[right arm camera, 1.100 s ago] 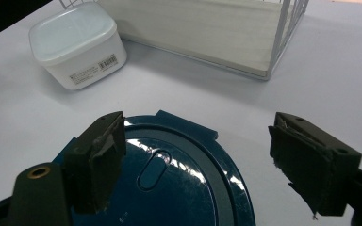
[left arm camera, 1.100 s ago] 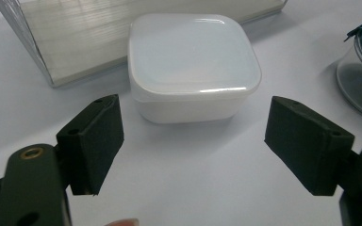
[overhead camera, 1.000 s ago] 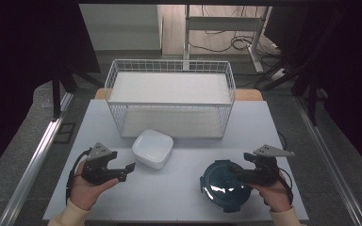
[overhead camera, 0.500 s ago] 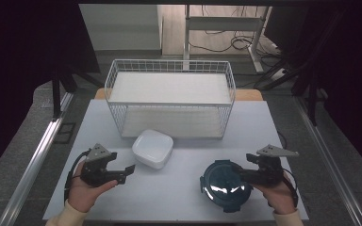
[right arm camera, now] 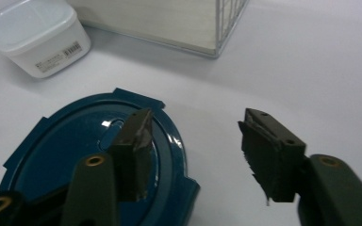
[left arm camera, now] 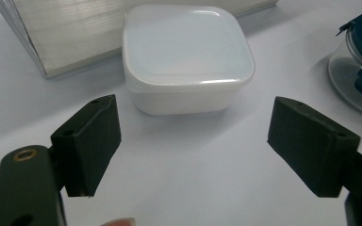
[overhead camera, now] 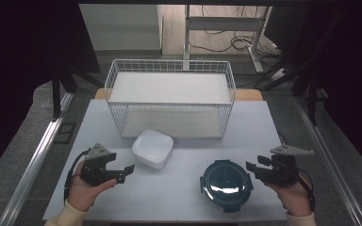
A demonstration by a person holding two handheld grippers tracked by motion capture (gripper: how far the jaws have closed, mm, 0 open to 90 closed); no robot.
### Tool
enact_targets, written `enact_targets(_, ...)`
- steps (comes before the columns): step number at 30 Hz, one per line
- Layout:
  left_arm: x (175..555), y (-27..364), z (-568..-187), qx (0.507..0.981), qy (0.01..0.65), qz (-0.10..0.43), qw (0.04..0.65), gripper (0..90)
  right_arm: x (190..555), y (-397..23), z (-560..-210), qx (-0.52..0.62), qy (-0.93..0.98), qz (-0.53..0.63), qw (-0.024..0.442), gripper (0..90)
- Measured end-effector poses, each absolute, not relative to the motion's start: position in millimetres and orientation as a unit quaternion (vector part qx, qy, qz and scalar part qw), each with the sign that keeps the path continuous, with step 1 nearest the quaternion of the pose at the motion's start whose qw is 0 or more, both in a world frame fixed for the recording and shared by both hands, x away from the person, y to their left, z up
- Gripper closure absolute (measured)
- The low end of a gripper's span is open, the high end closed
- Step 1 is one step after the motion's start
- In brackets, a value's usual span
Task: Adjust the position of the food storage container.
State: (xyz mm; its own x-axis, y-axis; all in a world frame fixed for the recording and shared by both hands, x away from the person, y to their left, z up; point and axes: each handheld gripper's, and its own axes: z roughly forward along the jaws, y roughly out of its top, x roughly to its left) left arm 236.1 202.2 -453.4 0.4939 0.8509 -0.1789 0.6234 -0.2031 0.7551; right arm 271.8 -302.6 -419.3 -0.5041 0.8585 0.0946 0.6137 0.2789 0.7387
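- White tabletop (overhead camera: 179, 197) under dark surroundings carries a round glass container with a dark blue clip lid (overhead camera: 226, 184) near its front edge.
- Right gripper (overhead camera: 250, 168) just beside that container's right rim — jaws apart, have just been closing, nothing gripped.
- Left gripper (overhead camera: 126, 172) open and empty, aimed at a white square plastic tub (overhead camera: 152, 148).
- White wire basket (overhead camera: 169, 104) stands behind the tub.

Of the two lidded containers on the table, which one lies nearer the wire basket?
The white square container: it sits just in front of the wire basket, left of centre. The round container with the dark blue lid lies farther out, by the right gripper.
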Motion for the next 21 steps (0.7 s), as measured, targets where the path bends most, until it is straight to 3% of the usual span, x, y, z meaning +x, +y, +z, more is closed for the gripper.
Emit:
enact_targets(8, 233.6, 201.4, -456.4, 0.765, 0.485, 0.137, 0.402, 17.5, 273.3, -319.1, -424.2, 0.488, 0.791, 0.337, 0.149, 63.2)
enact_targets(9, 233.4, 201.4, -457.1, 0.765, 0.485, 0.136, 0.4, 17.5, 272.6, -322.6, -426.9, 0.494, 0.793, 0.324, 0.146, 69.9)
enact_targets(14, 233.0, 201.2, -461.6, 0.769, 0.486, 0.131, 0.394, 17.5, 272.8, -327.0, -435.0, 0.499, 0.803, 0.295, 0.138, 81.1)
enact_targets(15, 233.1, 201.6, -462.7, 0.77, 0.486, 0.131, 0.392, 17.5, 273.7, -327.5, -440.5, 0.498, 0.811, 0.277, 0.135, 87.6)
enact_targets(21, 232.4, 202.2, -464.7, 0.771, 0.487, 0.128, 0.39, 17.5, 276.1, -322.6, -450.2, 0.493, 0.823, 0.253, 0.121, 89.2)
